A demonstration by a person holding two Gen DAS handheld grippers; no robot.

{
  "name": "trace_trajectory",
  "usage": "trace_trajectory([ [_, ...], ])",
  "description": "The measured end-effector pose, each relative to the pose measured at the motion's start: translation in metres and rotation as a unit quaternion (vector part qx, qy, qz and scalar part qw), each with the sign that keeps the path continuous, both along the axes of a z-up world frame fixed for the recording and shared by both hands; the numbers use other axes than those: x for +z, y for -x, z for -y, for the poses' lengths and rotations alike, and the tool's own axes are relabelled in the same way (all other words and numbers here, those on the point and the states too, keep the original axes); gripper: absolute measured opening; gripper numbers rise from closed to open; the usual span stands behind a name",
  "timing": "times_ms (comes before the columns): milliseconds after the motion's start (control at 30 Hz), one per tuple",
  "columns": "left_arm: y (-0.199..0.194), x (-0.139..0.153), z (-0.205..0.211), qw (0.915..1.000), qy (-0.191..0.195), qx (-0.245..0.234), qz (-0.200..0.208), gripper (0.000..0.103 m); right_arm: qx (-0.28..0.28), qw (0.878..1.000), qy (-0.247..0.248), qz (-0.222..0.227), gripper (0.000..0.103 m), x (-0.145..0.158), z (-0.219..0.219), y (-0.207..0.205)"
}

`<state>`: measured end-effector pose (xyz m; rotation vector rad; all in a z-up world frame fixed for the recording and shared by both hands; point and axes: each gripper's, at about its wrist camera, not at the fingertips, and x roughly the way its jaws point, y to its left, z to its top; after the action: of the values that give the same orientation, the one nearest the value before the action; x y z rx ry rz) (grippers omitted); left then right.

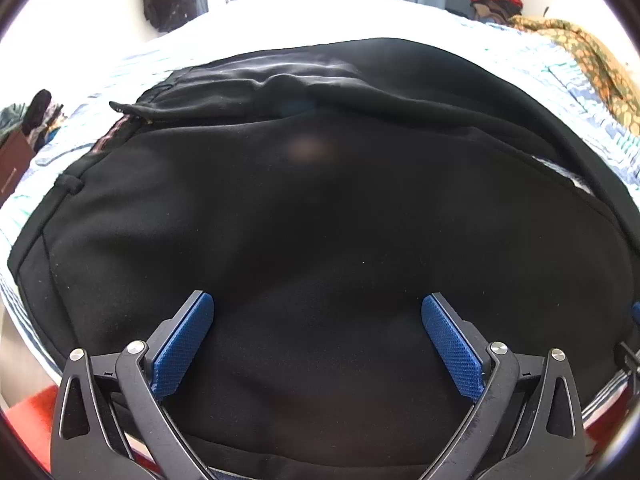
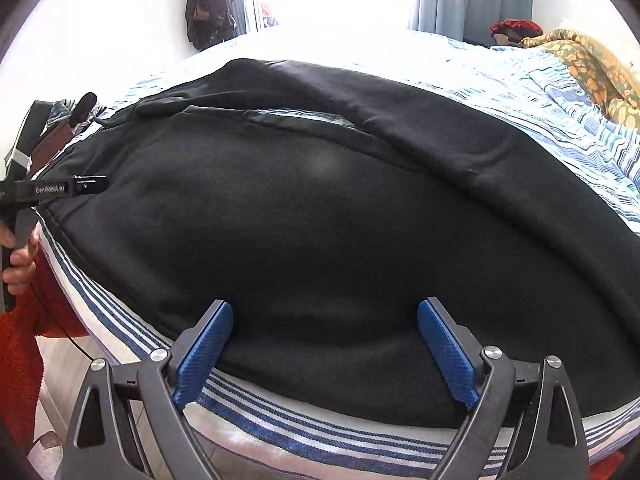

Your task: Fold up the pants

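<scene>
Black pants (image 1: 320,208) lie spread on a striped bed and fill most of both views (image 2: 328,220). The waistband with its zip (image 1: 128,116) lies at the upper left in the left wrist view. One leg (image 2: 400,120) lies across the far side, with a strip of sheet showing between the legs. My left gripper (image 1: 317,300) is open and empty, just above the near part of the cloth. My right gripper (image 2: 325,308) is open and empty over the pants' near edge. The left gripper's body (image 2: 52,190) shows at the left in the right wrist view.
The striped blue and white sheet (image 2: 280,424) covers the mattress, whose near edge runs below the right gripper. A yellow patterned blanket (image 2: 592,68) lies at the far right. Dark clothes (image 2: 208,4) hang on the far wall. A red rug (image 2: 20,340) lies on the floor at left.
</scene>
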<state>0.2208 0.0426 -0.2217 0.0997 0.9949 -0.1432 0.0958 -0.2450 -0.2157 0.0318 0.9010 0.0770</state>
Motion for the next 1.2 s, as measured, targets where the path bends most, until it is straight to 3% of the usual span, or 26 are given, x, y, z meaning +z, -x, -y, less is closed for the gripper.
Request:
trace_trajectory([
  [367, -0.004, -0.001, 0.002, 0.9997, -0.022, -0.001, 0.005, 0.102, 0.004, 1.000, 0.003, -0.002, 0.095, -0.001, -0.003, -0.003],
  [633, -0.011, -0.001, 0.005, 0.9993, -0.033, -0.002, -0.014, 0.102, 0.007, 1.000, 0.003, -0.003, 0.096, -0.001, -0.003, -0.004],
  [1033, -0.016, 0.008, -0.006, 0.9995, -0.023, -0.010, -0.020, 0.103, 0.014, 1.000, 0.012, 0.003, 0.097, -0.002, -0.006, 0.001],
  [1133, -0.022, 0.018, -0.044, 0.9981, -0.022, 0.057, -0.004, 0.103, 0.015, 1.000, 0.012, 0.003, 0.097, -0.001, -0.004, 0.004],
  [1200, -0.028, 0.014, -0.069, 0.9965, 0.029, 0.076, -0.020, 0.102, 0.018, 1.000, 0.011, 0.003, 0.097, -0.001, -0.004, 0.005],
])
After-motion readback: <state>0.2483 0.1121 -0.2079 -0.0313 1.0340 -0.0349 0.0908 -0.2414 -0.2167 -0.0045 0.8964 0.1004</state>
